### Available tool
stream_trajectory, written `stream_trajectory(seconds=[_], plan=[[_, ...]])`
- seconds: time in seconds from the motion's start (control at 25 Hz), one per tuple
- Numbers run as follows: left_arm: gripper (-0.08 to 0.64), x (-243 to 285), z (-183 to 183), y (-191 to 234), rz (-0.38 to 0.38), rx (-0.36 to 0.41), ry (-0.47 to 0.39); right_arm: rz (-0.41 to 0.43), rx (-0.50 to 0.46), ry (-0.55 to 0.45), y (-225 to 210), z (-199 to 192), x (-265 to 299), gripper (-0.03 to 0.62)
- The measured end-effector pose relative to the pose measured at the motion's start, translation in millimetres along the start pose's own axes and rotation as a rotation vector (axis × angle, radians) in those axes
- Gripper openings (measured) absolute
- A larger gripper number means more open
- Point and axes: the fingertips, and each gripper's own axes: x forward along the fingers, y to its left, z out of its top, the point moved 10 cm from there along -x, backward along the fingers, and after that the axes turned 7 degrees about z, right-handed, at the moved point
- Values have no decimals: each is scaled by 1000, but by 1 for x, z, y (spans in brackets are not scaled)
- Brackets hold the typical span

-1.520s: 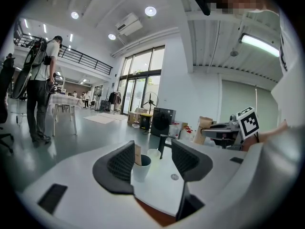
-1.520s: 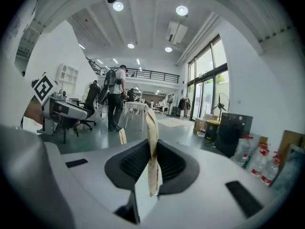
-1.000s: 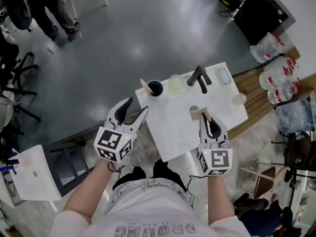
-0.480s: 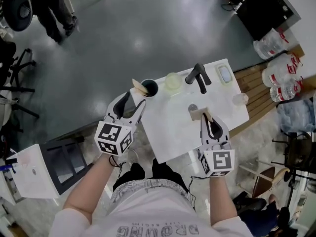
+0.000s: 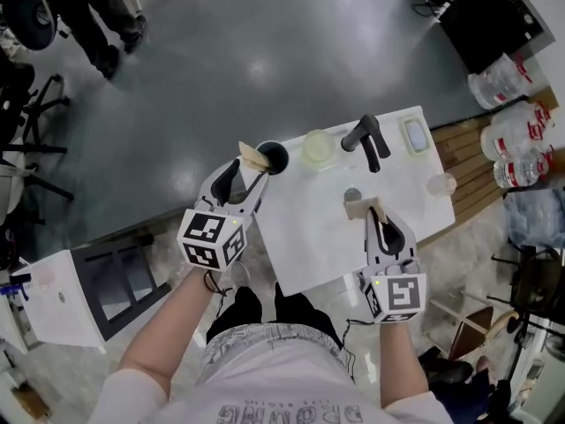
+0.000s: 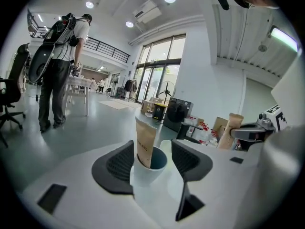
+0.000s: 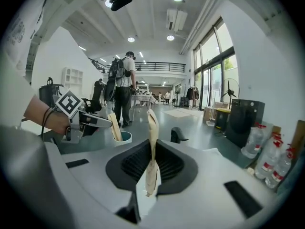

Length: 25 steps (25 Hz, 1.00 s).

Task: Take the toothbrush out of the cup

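**Left claw open around the cup, right claw pinching a paper sleeve**

The left claw point(image 6: 151, 146) has matte black, ribbed pads with rounded shoulders. They stand apart with the round cup point(image 6: 147, 170) between them, smooth white outside and dark teal inside. One pad lies close to the cup wall and a gap shows at the other, so nothing is gripped.

Standing in that cup, leaning toward the nearer pad, is the tan paper-wrapped toothbrush point(image 6: 145, 141). It is a flat kraft packet with a straight-cut top. The wrapper hides the brush itself, the cup hides its lower end, and its small print is unreadable.

The right claw point(image 7: 151, 147) is closed almost fully on a second flat tan paper sleeve point(image 7: 153, 128), which is creased and seen edge-on. This sleeve is possibly another brush, though its contents do not show. Beyond this claw a curved black faucet point(image 7: 178, 134) rises from the smooth white counter point(image 5: 309, 237).
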Motion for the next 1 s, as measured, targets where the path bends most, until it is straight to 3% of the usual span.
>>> stream_trajectory(seconds=[0.36, 1.0], plan=[[253, 14, -5, -3, 78, -64, -18, 31, 1, 5, -9, -6, 7, 38], [247, 27, -11, -6, 216, -109, -34, 71, 5, 18, -27, -18, 14, 37]])
